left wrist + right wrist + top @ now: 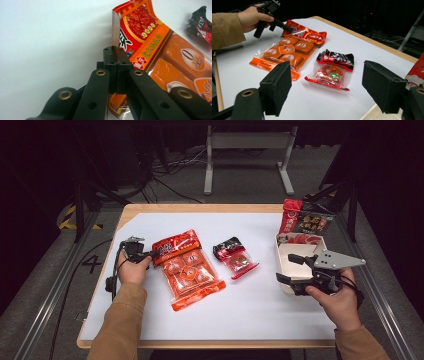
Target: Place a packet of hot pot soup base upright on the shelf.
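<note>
Large clear plastic bag with a red-and-orange printed header and orange-wrapped blocks inside [187,269] is lying flat on the white table top [250,315], left of centre, long axis running 11 to 5 o'clock in the high view. The header end is at 11 o'clock, the orange sealed strip at 5. Several blocks are showing through the film, each with a round label; text is too small to read.

Left gripper [115,53] is sitting at the bag's 10 o'clock corner, jaws clamped together on the header edge, which is standing up folded between them in the left gripper view. Left hand [134,270] is wrapping the handle.

Small clear pouch with a black-and-red top and a red lump inside [235,257] is lying at the big bag's 3 o'clock, apart from it.

White rectangular open box [286,251] is sitting at the table's right edge; the visible interior is looking bare, and printing is showing on its far wall. Red and dark printed packets [306,222] are standing at its 12 o'clock, touching or just behind it, cannot tell.

Right gripper [325,92] is hovering over the box's near edge, jaws spread wide, gripping nothing. Right hand [341,304] is holding it.
</note>
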A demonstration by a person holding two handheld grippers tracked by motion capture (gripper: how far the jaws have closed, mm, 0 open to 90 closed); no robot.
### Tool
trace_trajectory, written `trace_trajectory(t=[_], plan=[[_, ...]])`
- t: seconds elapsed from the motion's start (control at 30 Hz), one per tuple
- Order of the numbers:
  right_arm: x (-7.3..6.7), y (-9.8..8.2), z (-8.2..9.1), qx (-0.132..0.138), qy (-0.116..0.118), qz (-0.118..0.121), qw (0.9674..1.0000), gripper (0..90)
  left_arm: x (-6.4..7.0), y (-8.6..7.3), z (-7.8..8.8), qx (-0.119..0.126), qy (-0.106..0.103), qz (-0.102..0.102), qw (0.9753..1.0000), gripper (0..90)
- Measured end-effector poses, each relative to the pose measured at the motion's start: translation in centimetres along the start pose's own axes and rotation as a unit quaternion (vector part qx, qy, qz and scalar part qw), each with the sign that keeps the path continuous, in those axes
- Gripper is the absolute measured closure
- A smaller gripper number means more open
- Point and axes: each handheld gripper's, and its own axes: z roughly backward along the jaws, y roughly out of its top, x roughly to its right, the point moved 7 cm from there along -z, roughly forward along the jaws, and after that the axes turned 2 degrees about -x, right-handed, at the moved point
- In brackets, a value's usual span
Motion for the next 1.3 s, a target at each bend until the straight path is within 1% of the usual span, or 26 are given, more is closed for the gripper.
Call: trace_trajectory(t=[0.03, 0.1, 0.17, 0.2, 0.23, 0.3, 0.37, 0.43, 0.5, 0.53, 0.57, 0.63, 0.67, 0.7, 0.77, 0.83, 0.9, 0.93, 1.0, 1.13, 1.2, 1.23, 1.27, 1.3], plan=[[0.0, 0.0, 0.0, 0.001, 0.001, 0.000, 1.0000, 24.5, 0.2, 0.1, 0.1, 0.004, -0.001, -0.008, 1.0000, 89.9], [-0.1, 0.1, 0.1, 0.001, 0.001, 0.000, 1.0000, 24.4, 0.5, 0.3, 0.5, 0.012, -0.008, -0.003, 0.9999, 90.0], [-0.1, 0.1, 0.1, 0.002, 0.002, 0.001, 1.0000, 24.4, 0.6, 0.5, 0.9, 0.017, -0.010, 0.001, 0.9998, 90.0], [0.0, 0.1, 0.1, 0.002, 0.001, -0.001, 1.0000, 24.5, 0.6, 0.5, 0.9, 0.017, -0.010, 0.001, 0.9998, 90.0], [0.1, 0.0, 0.0, 0.001, 0.001, -0.003, 1.0000, 24.7, 0.8, 0.7, 1.5, 0.024, -0.014, 0.000, 0.9996, 90.0], [0.2, -0.2, -0.1, 0.000, 0.001, -0.005, 1.0000, 24.9, 1.0, 0.9, 1.9, 0.032, -0.019, 0.001, 0.9993, 90.0], [0.3, -0.2, -0.1, -0.001, 0.000, -0.006, 1.0000, 25.1, 1.2, 1.1, 2.3, 0.039, -0.019, 0.001, 0.9991, 90.0], [0.3, -0.2, -0.1, 0.000, 0.001, -0.005, 1.0000, 25.1, 1.3, 1.4, 2.8, 0.042, -0.024, -0.004, 0.9988, 90.0], [0.2, -0.2, -0.1, 0.000, 0.004, -0.009, 1.0000, 25.6, 1.6, 1.8, 3.5, 0.049, -0.035, -0.003, 0.9982, 90.0], [0.2, -0.2, -0.1, 0.000, 0.004, -0.009, 1.0000, 25.6, 1.6, 1.8, 3.5, 0.049, -0.035, -0.003, 0.9982, 90.0], [0.3, -0.3, -0.2, -0.001, 0.007, -0.013, 0.9999, 26.2, 2.1, 2.3, 4.2, 0.058, -0.039, -0.010, 0.9975, 90.0], [0.3, -0.4, -0.3, -0.003, 0.009, -0.013, 0.9999, 27.1, 2.6, 2.7, 4.8, 0.065, -0.041, -0.019, 0.9969, 90.0], [0.3, -0.4, -0.3, -0.004, 0.010, -0.013, 0.9999, 27.7, 3.0, 3.0, 5.2, 0.068, -0.041, -0.027, 0.9965, 90.0], [0.2, -0.4, -0.4, -0.005, 0.014, -0.015, 0.9998, 28.8, 3.3, 3.2, 5.4, 0.070, -0.042, -0.030, 0.9962, 90.0], [0.1, -0.5, -0.4, -0.004, 0.020, -0.017, 0.9996, 31.3, 3.8, 3.6, 6.1, 0.077, -0.048, -0.039, 0.9951, 90.0], [0.1, -0.5, -0.4, -0.005, 0.024, -0.019, 0.9995, 33.7, 4.4, 3.9, 6.8, 0.090, -0.059, -0.038, 0.9935, 90.0], [0.0, -0.5, -0.4, -0.008, 0.026, -0.018, 0.9995, 36.0, 5.0, 4.2, 7.6, 0.096, -0.067, -0.042, 0.9922, 90.0], [0.0, -0.6, -0.5, -0.011, 0.030, -0.019, 0.9993, 38.0, 5.3, 4.4, 7.9, 0.101, -0.069, -0.049, 0.9913, 90.0], [-0.1, -0.6, -0.5, -0.017, 0.034, -0.020, 0.9991, 41.9, 5.9, 4.6, 8.4, 0.106, -0.073, -0.058, 0.9900, 90.0], [-0.4, -0.8, -0.5, -0.028, 0.045, -0.023, 0.9983, 47.3, 7.5, 5.1, 9.8, 0.122, -0.089, -0.077, 0.9855, 90.0], [-0.4, -0.8, -0.5, -0.030, 0.045, -0.022, 0.9983, 48.2, 8.4, 5.3, 10.5, 0.130, -0.100, -0.088, 0.9826, 90.0], [-0.4, -0.8, -0.5, -0.032, 0.044, -0.022, 0.9983, 48.4, 8.7, 5.4, 10.8, 0.132, -0.103, -0.093, 0.9815, 90.0], [-0.4, -0.8, -0.5, -0.032, 0.044, -0.022, 0.9983, 48.4, 8.7, 5.4, 10.8, 0.132, -0.103, -0.093, 0.9815, 90.0], [-0.5, -0.8, -0.4, -0.034, 0.046, -0.024, 0.9981, 48.7, 9.1, 5.4, 11.1, 0.136, -0.107, -0.101, 0.9797, 90.0]])
